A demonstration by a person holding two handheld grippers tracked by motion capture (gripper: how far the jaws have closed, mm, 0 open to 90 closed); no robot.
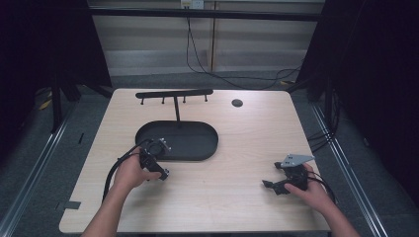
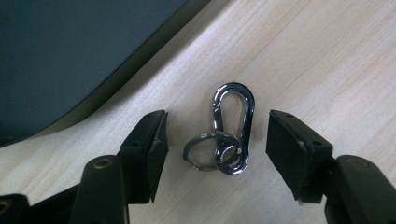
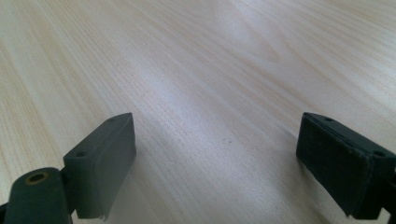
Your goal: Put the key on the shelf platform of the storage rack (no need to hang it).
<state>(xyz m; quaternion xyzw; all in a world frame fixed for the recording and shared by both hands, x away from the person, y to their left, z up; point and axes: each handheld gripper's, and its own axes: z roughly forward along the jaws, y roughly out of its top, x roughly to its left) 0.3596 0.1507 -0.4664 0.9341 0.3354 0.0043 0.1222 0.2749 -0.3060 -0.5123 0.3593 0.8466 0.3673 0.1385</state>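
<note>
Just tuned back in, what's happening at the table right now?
The left gripper is poised over a metal carabiner clip with a key ring on the wooden table, beside the black oval tray. Its jaws straddle the clip without touching it. The right gripper rests open over bare table, holding nothing.
</note>
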